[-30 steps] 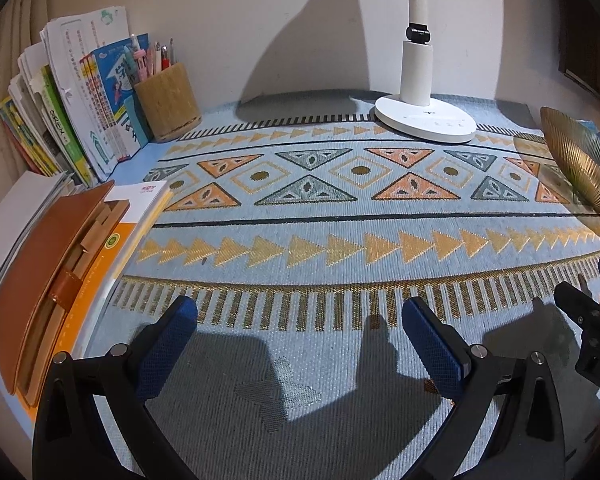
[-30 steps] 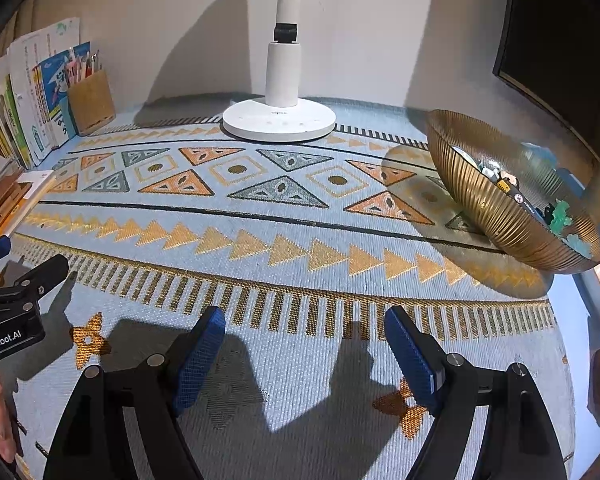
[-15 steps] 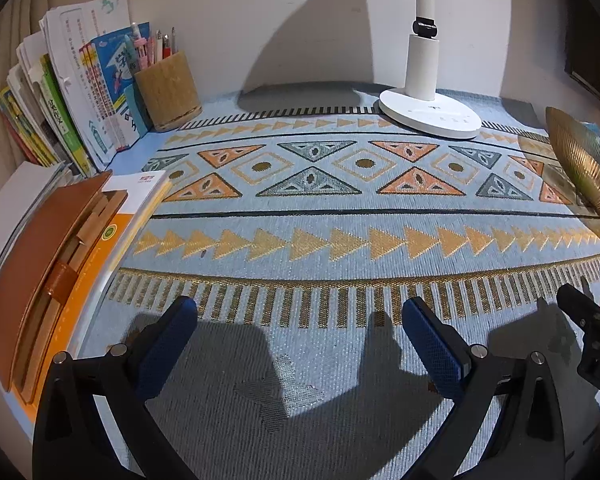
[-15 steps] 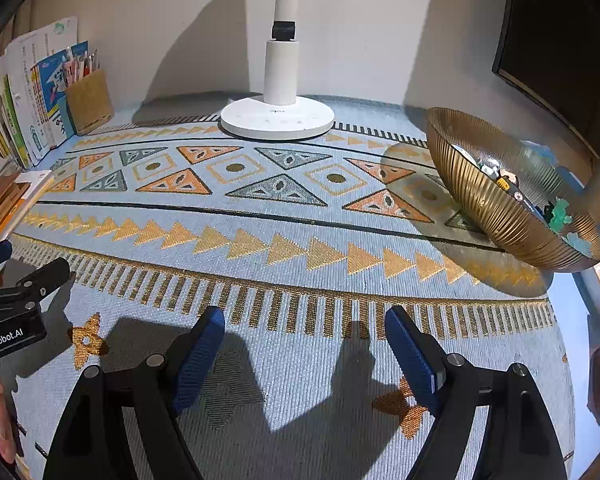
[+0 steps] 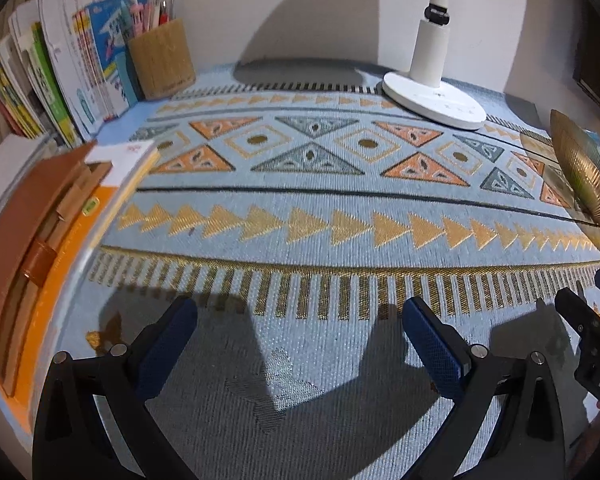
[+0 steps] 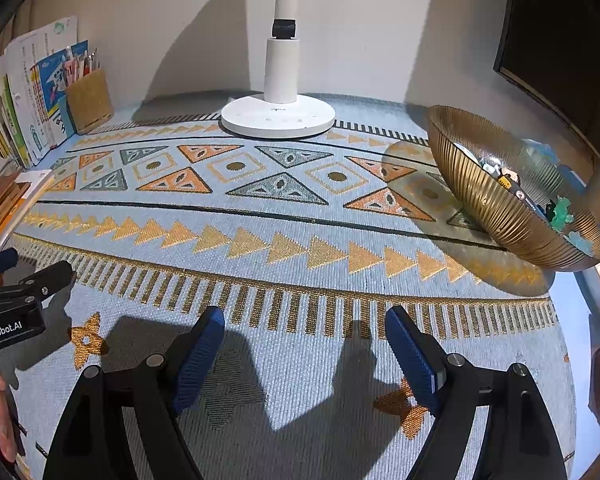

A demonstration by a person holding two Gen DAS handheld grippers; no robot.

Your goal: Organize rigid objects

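Observation:
My left gripper [image 5: 300,312] is open and empty, low over the near part of the patterned blue mat [image 5: 320,216]. My right gripper [image 6: 304,320] is open and empty over the same mat [image 6: 260,216], to the right of the left one. A ribbed gold bowl [image 6: 496,204] stands at the right with several small items inside; its edge shows in the left wrist view [image 5: 580,172]. A brown leather case [image 5: 24,220] lies on an orange book [image 5: 76,236] at the left. A wooden pen holder [image 5: 162,60] with pens stands at the back left.
A white lamp base [image 6: 278,114] stands at the back centre against the wall; it also shows in the left wrist view [image 5: 434,98]. Upright books [image 5: 60,76] line the back left. The left gripper's body [image 6: 16,308] shows at the left edge of the right wrist view.
The left wrist view has shifted slightly toward the left and tilted, so the books and pen holder appear closer. Both grippers stay open and empty.

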